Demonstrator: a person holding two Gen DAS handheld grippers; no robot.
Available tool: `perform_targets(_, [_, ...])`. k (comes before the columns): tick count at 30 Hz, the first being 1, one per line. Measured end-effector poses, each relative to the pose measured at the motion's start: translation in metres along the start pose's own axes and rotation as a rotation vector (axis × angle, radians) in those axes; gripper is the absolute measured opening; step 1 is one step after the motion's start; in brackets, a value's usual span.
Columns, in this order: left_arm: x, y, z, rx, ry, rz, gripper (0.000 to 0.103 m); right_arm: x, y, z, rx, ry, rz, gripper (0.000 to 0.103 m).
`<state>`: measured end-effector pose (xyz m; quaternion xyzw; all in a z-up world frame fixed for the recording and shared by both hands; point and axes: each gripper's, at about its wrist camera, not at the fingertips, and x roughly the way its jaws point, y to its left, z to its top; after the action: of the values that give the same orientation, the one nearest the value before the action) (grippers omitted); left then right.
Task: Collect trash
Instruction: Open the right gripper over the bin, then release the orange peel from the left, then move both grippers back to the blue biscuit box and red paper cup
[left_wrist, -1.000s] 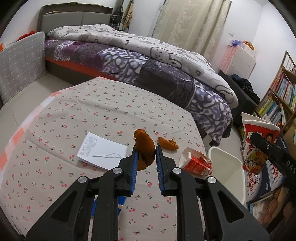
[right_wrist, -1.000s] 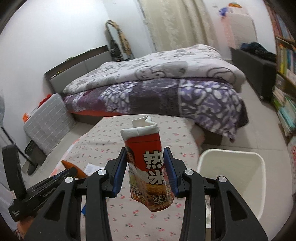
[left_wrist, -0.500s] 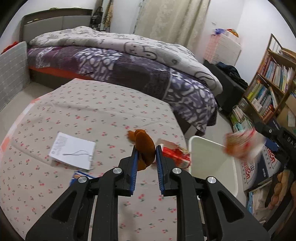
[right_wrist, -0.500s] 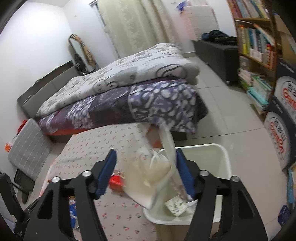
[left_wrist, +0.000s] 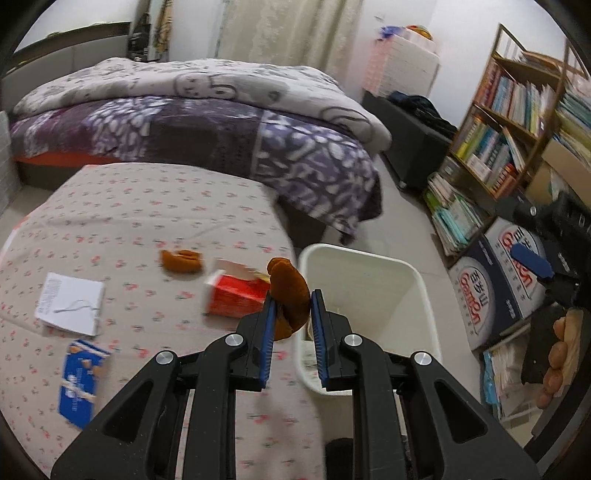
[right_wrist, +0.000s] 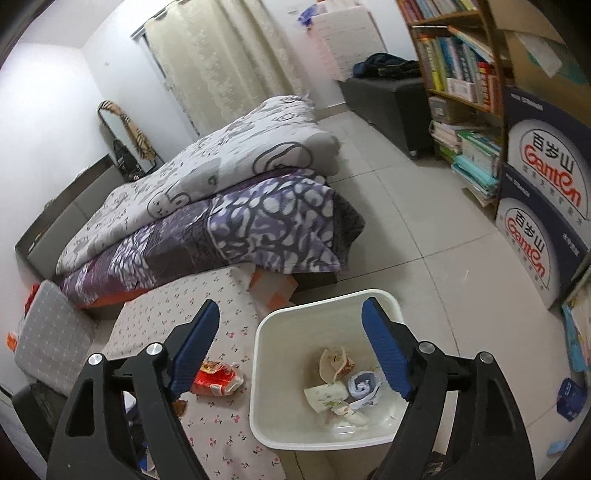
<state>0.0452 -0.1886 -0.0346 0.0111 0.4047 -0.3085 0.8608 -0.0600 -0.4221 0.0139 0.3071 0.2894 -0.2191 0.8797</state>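
My left gripper (left_wrist: 291, 312) is shut on a brown crumpled scrap (left_wrist: 290, 291), held above the table edge right beside the white bin (left_wrist: 417, 291). On the cherry-print tablecloth (left_wrist: 147, 199) lie a red carton (left_wrist: 236, 297), a second brown scrap (left_wrist: 183, 260), a white paper slip (left_wrist: 70, 302) and a blue packet (left_wrist: 83, 380). In the right wrist view my right gripper (right_wrist: 290, 306) hangs over the bin (right_wrist: 266, 424), its jaws opening with nothing between them. A crumpled cup (right_wrist: 336, 363) and other litter lie at the bin's bottom.
A bed with a purple and grey quilt (left_wrist: 221, 122) stands behind the table. A bookshelf (left_wrist: 517, 110) and stacked water cartons (right_wrist: 543, 206) line the right wall. Tiled floor (right_wrist: 424, 229) lies between the bin and the shelf. A grey cushion (right_wrist: 48, 332) leans at the left.
My right gripper swung from over the table to above the bin and opened, dropping the red cup inside. My left gripper carried the brown scrap rightward to the bin's edge.
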Motion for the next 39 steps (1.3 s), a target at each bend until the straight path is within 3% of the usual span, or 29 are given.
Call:
perform_targets(14, [0.034, -0.088, 0.014, 0.078, 0.049, -0.125, 0.019, -0.022, -0.058, 0.020, 0.166, -0.058, -0.052, 0.088])
perform_targets(17, [0.039, -0.093, 0.017, 0.068, 0.063, -0.140, 0.033, -0.027, -0.060, 0.023, 0.171, -0.085, -0.084, 0.093])
perform_targets(18, [0.039, -0.093, 0.017, 0.064, 0.066, -0.142, 0.044, -0.029, -0.060, 0.024, 0.168, -0.092, -0.093, 0.094])
perform_targets(19, [0.039, -0.092, 0.017, 0.059, 0.067, -0.141, 0.054, -0.030, -0.060, 0.024, 0.163, -0.100, -0.102, 0.094])
perform_targets(23, [0.037, -0.087, 0.013, 0.071, 0.062, -0.117, 0.059, -0.032, -0.052, 0.024, 0.119, -0.124, -0.143, 0.096])
perform_targets(30, [0.030, -0.060, 0.005, 0.063, 0.064, -0.060, 0.083, -0.022, -0.028, 0.012, 0.047, -0.086, -0.160, 0.096])
perform_targets(39, [0.022, 0.007, -0.022, 0.061, 0.125, 0.076, 0.090, 0.004, 0.022, -0.016, -0.077, 0.032, -0.124, 0.096])
